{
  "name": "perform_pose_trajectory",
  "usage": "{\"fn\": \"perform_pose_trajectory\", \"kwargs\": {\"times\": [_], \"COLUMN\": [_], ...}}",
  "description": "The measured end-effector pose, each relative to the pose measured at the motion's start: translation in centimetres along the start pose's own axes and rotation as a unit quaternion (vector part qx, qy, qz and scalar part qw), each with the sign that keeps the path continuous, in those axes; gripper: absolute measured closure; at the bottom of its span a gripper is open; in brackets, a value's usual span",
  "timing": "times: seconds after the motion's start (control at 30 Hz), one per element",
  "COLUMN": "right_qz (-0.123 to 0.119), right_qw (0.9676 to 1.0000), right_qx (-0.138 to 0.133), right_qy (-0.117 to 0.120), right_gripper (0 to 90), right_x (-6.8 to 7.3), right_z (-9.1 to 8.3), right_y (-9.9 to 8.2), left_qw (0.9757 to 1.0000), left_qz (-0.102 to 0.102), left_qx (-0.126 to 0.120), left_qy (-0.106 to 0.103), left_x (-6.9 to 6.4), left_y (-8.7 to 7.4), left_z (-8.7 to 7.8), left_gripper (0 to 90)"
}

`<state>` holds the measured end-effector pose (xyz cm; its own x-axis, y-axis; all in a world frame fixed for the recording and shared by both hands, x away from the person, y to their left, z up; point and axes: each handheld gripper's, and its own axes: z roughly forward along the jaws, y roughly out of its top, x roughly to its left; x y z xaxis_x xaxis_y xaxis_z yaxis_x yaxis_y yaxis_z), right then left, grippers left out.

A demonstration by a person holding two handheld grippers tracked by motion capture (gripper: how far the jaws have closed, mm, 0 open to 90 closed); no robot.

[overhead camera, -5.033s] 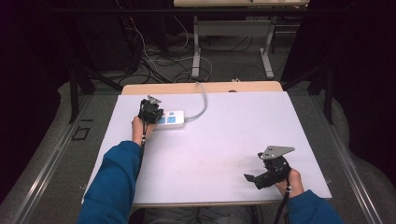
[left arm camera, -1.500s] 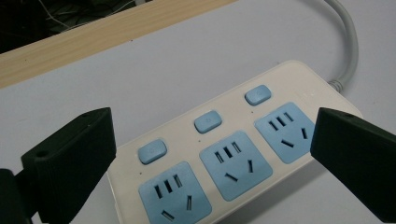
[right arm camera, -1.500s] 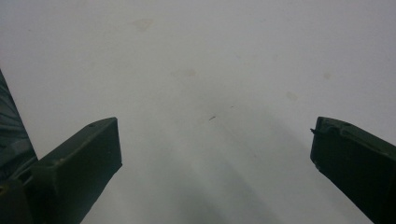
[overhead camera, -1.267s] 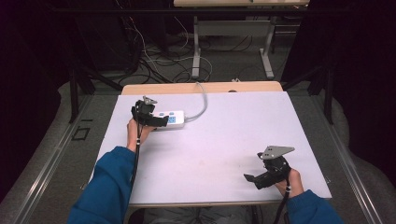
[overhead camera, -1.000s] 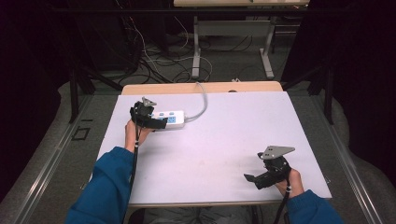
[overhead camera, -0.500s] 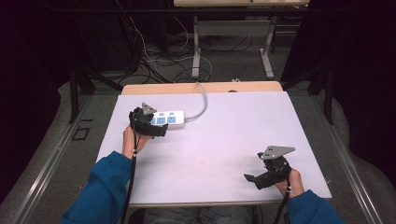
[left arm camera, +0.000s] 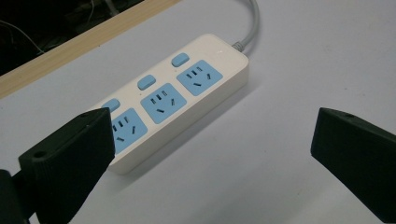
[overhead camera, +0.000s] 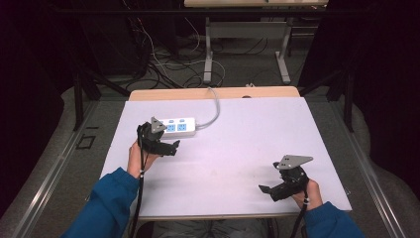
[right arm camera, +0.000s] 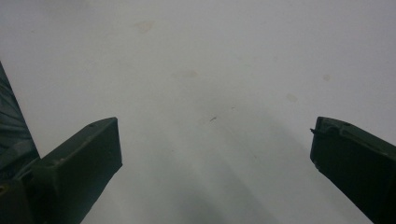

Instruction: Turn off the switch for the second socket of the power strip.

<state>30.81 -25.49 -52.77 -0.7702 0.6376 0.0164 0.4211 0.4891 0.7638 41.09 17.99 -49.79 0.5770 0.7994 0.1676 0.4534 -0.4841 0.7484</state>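
Observation:
A white power strip (overhead camera: pixel 179 127) with blue sockets and blue switches lies at the back left of the white table top, its grey cord running off the far edge. In the left gripper view the power strip (left arm camera: pixel 177 95) lies flat just ahead of the jaws, nothing held between them. My left gripper (overhead camera: pixel 171 147) hovers open just in front of the strip. My right gripper (overhead camera: pixel 265 190) rests open near the front right corner, over bare table (right arm camera: pixel 210 70).
The white table top (overhead camera: pixel 237 148) has a wooden strip (overhead camera: pixel 213 93) along its far edge. Behind it stand a table frame and loose cables (overhead camera: pixel 163 59) on the floor. The person's blue sleeves (overhead camera: pixel 106 203) come in from the bottom.
My left gripper has drawn back from the power strip toward the person and let go of it; the strip now lies uncovered. The right gripper has stayed put.

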Motion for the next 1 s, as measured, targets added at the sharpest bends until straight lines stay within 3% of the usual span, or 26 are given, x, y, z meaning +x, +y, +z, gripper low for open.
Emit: {"fn": "perform_pose_trajectory", "kwargs": {"times": [0.23,0.3,0.87,1.0], "right_qz": [-0.001,-0.001,-0.003,-0.003], "right_qw": [1.0,1.0,1.0,1.0], "right_qx": [0.001,0.001,0.006,0.006], "right_qy": [0.002,0.001,0.002,0.002], "right_gripper": [1.6,1.6,1.7,1.6], "right_x": [0.0,0.0,0.0,0.0], "right_z": [0.0,0.0,0.0,0.0], "right_y": [0.0,0.0,0.0,0.0], "left_qw": [0.9999,0.9999,0.9992,0.9991], "left_qz": [0.012,0.008,0.035,0.033], "left_qx": [-0.005,-0.005,0.005,0.001], "left_qy": [0.001,-0.008,-0.019,-0.026], "left_x": [-0.8,-1.1,-3.1,-3.5], "left_y": [-0.9,-1.2,-4.1,-4.8], "left_z": [-1.6,-2.0,-4.8,-5.3], "left_gripper": [0.0,0.0,0.0,0.0]}}
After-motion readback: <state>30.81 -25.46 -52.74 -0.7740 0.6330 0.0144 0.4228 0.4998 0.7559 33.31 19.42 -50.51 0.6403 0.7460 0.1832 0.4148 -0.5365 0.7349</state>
